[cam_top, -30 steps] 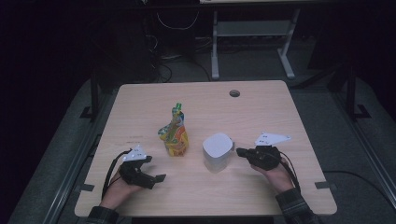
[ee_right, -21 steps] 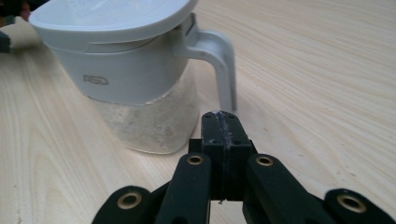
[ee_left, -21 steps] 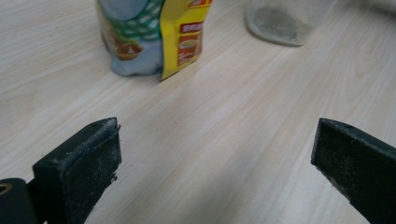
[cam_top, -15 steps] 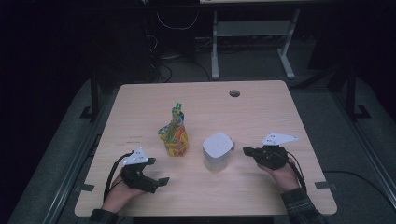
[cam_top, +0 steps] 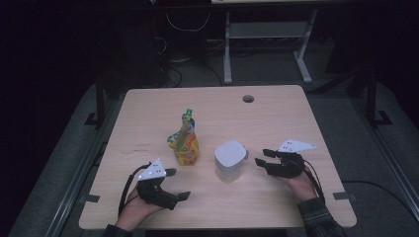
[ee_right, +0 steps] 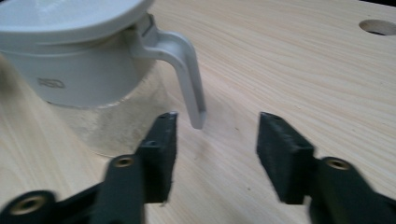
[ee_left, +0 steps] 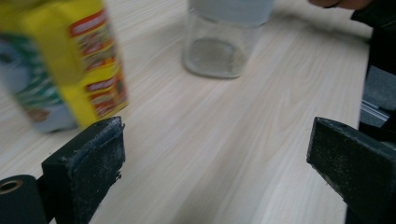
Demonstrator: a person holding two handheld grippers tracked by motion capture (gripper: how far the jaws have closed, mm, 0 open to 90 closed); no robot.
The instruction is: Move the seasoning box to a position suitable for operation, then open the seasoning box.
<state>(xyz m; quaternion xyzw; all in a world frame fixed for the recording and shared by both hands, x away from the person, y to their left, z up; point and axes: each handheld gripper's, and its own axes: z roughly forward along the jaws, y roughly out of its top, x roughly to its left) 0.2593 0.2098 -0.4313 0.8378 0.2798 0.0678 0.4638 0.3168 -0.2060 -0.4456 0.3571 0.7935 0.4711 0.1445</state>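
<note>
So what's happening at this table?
A person holds a claw in each hand at a wooden table. The right claw has just been opening beside the handle of a lidded jar, nothing gripped. The left claw, open, sits near a colourful pouch. Neither thing is held.

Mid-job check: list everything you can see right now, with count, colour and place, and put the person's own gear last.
jar: one, clear body with white lid and handle, table centre-right, by the right gripper.
pouch: one, yellow with green cap, upright, left of the jar.
table: one, light wood, round hole near the far edge.
white frame: one, on the floor beyond the table.
left gripper: one, black, open, near edge, nothing between the jaws.
right gripper: one, black, jaws just opened, by the jar handle, not gripping.
</note>
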